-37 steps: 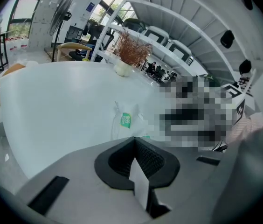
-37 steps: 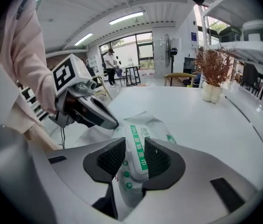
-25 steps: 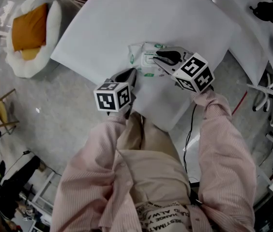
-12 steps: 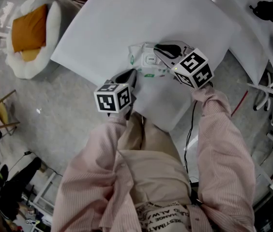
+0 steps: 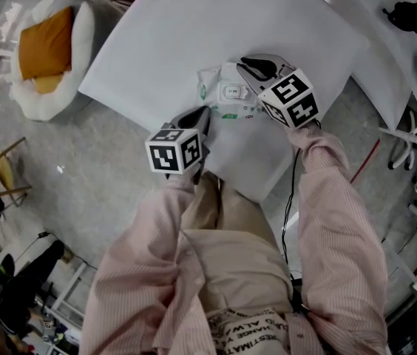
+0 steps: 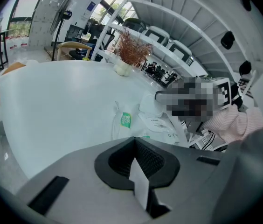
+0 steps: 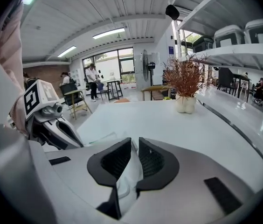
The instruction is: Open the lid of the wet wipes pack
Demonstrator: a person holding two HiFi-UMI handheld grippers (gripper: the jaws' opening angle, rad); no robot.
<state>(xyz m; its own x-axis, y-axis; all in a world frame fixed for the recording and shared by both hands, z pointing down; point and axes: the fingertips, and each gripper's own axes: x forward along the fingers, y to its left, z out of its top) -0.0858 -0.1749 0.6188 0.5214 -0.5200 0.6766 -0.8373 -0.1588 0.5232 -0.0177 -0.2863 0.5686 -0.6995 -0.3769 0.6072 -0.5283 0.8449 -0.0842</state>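
Pinching the lid [image 7: 130,171] in the narrow right gripper [image 7: 134,146], best lifting slowly toward one o'clock, while clamping the edge of the wet wipes pack [image 5: 219,95], at twelve o'clock on the table [image 5: 164,35], in the closed left gripper [image 6: 134,143].

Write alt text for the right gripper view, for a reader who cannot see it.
The right claw is clamped on the pale lid of a wet wipes pack, above a white table. A vase of dried twigs stands further back; the left claw sits at the left edge.
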